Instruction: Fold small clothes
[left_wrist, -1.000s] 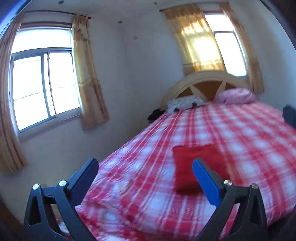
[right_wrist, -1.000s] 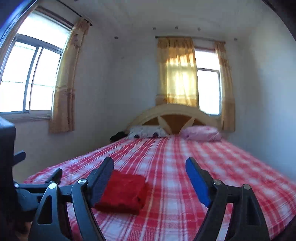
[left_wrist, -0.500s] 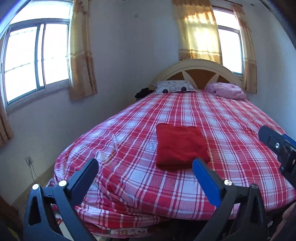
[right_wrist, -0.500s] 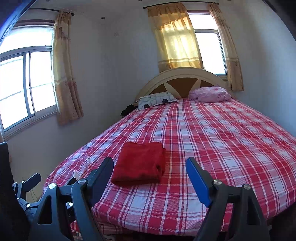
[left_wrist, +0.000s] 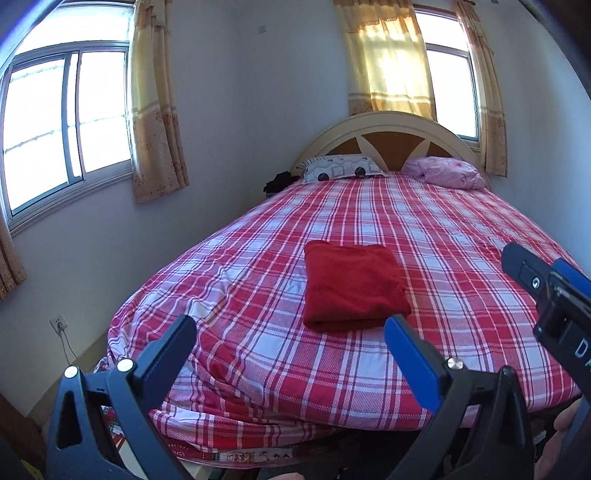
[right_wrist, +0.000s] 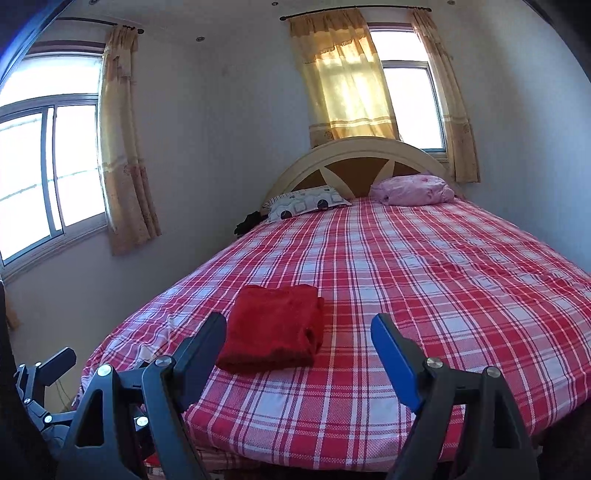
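Compared with a second ago, both cameras have tipped downward, so more of the bed (left_wrist: 424, 236) and less ceiling shows. The left gripper (left_wrist: 290, 332) hangs off the foot of the bed, jaws wide apart and empty; the right gripper (right_wrist: 299, 332) beside it is likewise spread and empty. Ahead of both, untouched, a red garment (left_wrist: 352, 286) lies on the checked bedspread, folded into a neat, thick, fuzzy square.

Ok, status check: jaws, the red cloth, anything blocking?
Left gripper and right gripper open, empty. Red cloth folded on plaid bed, untouched. Nothing in the way.
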